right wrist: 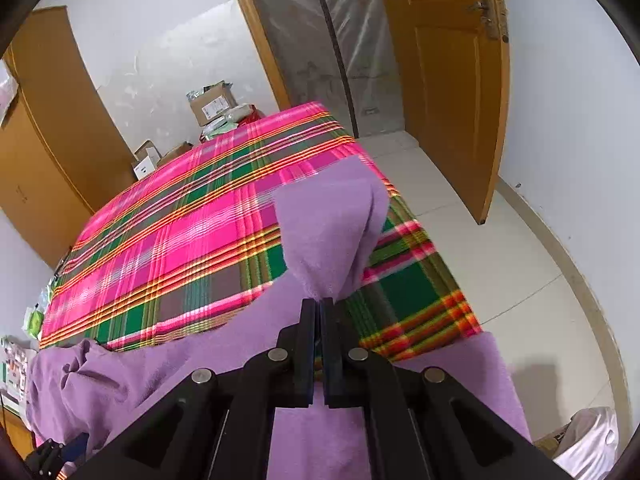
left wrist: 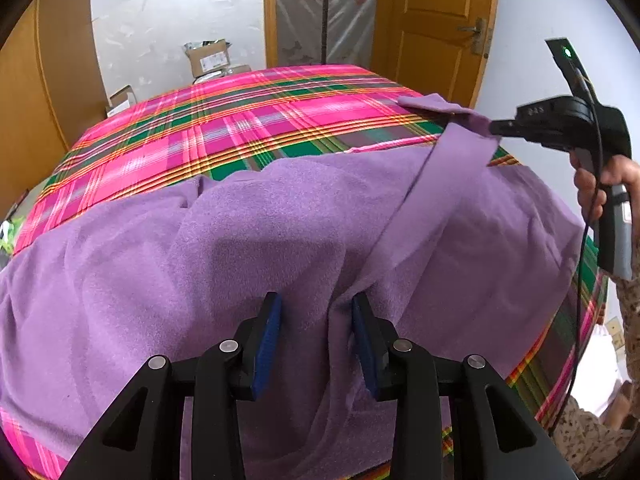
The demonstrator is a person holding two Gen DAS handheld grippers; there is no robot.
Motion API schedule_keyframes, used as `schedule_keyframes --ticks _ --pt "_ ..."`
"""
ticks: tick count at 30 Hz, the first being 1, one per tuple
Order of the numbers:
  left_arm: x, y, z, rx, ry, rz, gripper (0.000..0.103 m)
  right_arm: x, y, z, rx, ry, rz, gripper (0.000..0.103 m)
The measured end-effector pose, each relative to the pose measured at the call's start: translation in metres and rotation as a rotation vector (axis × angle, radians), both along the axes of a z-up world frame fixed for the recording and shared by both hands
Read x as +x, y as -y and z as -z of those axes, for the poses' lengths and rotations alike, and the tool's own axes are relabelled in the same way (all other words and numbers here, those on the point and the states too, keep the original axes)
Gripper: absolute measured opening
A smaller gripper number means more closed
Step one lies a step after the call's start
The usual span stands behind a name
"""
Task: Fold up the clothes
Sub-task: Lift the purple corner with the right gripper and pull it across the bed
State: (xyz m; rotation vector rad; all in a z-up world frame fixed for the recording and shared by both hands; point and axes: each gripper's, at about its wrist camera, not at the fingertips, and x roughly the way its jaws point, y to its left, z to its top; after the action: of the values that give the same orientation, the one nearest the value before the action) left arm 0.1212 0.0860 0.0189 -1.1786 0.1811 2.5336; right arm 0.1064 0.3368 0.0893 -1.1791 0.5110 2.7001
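A purple fleece garment (left wrist: 180, 248) lies spread over the near half of a bed with a pink and green plaid cover (left wrist: 240, 120). My left gripper (left wrist: 316, 300) points down at the garment's middle. Its blue pads (left wrist: 266, 340) stand apart with a small ridge of cloth by the right one, and nothing is pinched. My right gripper (right wrist: 319, 302) is shut on the end of a sleeve (right wrist: 332, 220), which stands up past the fingertips. In the left wrist view that gripper (left wrist: 494, 128) holds the sleeve (left wrist: 440, 184) stretched up and out to the right above the bed.
Cardboard boxes (right wrist: 212, 104) are stacked against the far wall behind the bed. An orange door (right wrist: 448, 80) stands ajar at the right, over pale floor tiles (right wrist: 500, 260). A wooden wardrobe (right wrist: 52, 140) is on the left. A person's hand (left wrist: 592, 188) grips the right handle.
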Motion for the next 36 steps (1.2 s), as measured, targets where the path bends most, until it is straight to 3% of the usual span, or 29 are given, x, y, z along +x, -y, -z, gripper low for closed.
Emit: schedule_keyframes --ticks 6,12,13,14,16,22,24,26,29,31,33,36 --pt "0.002 -0.011 0.002 -0.064 -0.028 0.007 0.037 0.011 -0.008 0.005 -0.014 -0.013 0.004 0.002" --pt "0.001 -0.014 0.001 -0.07 -0.028 0.004 0.037 0.005 -0.004 0.013 0.006 -0.009 -0.047 0.005" --pt "0.001 -0.015 0.001 -0.073 -0.03 0.002 0.037 0.004 -0.003 0.012 0.024 -0.017 -0.051 0.01" --pt "0.001 -0.016 0.001 -0.074 -0.032 0.003 0.037 0.001 -0.001 0.011 0.052 -0.018 -0.055 0.023" --pt "0.002 -0.018 0.0 -0.086 -0.04 0.006 0.037 -0.006 0.001 0.011 0.089 -0.004 -0.058 0.035" --pt "0.001 -0.029 -0.002 -0.134 -0.08 0.028 0.037 -0.026 -0.007 0.021 0.056 0.037 -0.061 0.035" --pt "0.0 -0.03 -0.002 -0.136 -0.087 0.038 0.037 -0.029 -0.01 0.025 0.026 0.042 -0.054 0.027" --pt "0.001 -0.032 -0.002 -0.14 -0.089 0.045 0.037 -0.028 -0.011 0.026 0.02 0.036 -0.051 0.012" --pt "0.001 -0.034 -0.002 -0.138 -0.093 0.053 0.037 -0.026 -0.014 0.027 0.011 0.025 -0.046 0.005" --pt "0.001 -0.033 -0.003 -0.122 -0.091 0.058 0.033 -0.023 -0.014 0.024 0.015 0.008 -0.048 0.005" --pt "0.001 -0.034 -0.005 -0.104 -0.091 0.063 0.019 -0.018 -0.015 0.017 0.018 -0.023 -0.049 0.004" --pt "0.002 -0.036 -0.007 -0.086 -0.098 0.075 0.006 -0.009 -0.016 0.006 0.019 -0.068 -0.048 0.004"
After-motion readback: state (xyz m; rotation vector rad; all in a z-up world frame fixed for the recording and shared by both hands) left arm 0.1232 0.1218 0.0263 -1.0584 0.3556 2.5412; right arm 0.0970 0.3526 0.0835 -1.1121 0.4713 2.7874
